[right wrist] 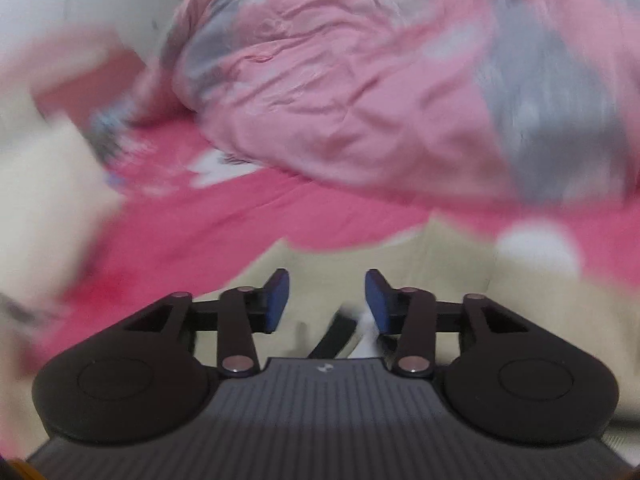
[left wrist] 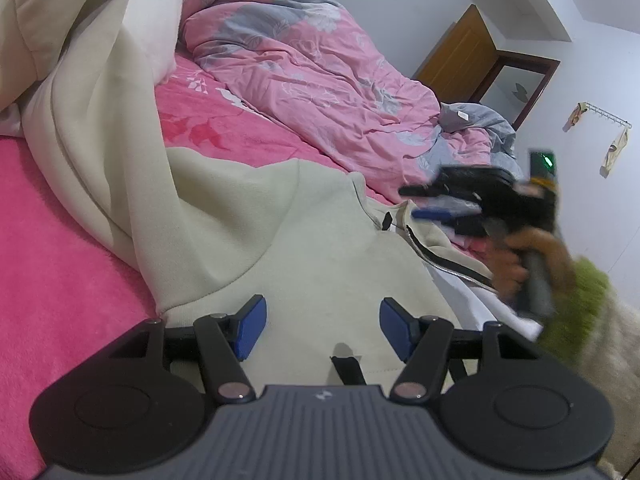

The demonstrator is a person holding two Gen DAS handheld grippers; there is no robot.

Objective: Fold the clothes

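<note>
Across the bed [left wrist: 60, 240], left side: cream hooded sweatshirt [left wrist: 280, 240] spread on the fuzzy hot-pink blanket, one part rising off frame at upper left, likely hung for folding. Soft fleece, ribbed hem, metal zip [left wrist: 424, 256]. Left gripper [left wrist: 322, 326] hovers over the hem, blue pads apart, nothing between. Centre: crumpled pink-grey floral quilt [left wrist: 304, 64], thin cotton. Right: right gripper [right wrist: 327, 300], blurred, pads apart, empty, above the sweatshirt's zip edge; probably repositioning.

Left wrist view low over cream hoodie [left wrist: 320, 240], facing quilt [left wrist: 304, 64]; right wrist view close, blurred, sharing quilt [right wrist: 360, 100], bed [right wrist: 248, 208]
</note>
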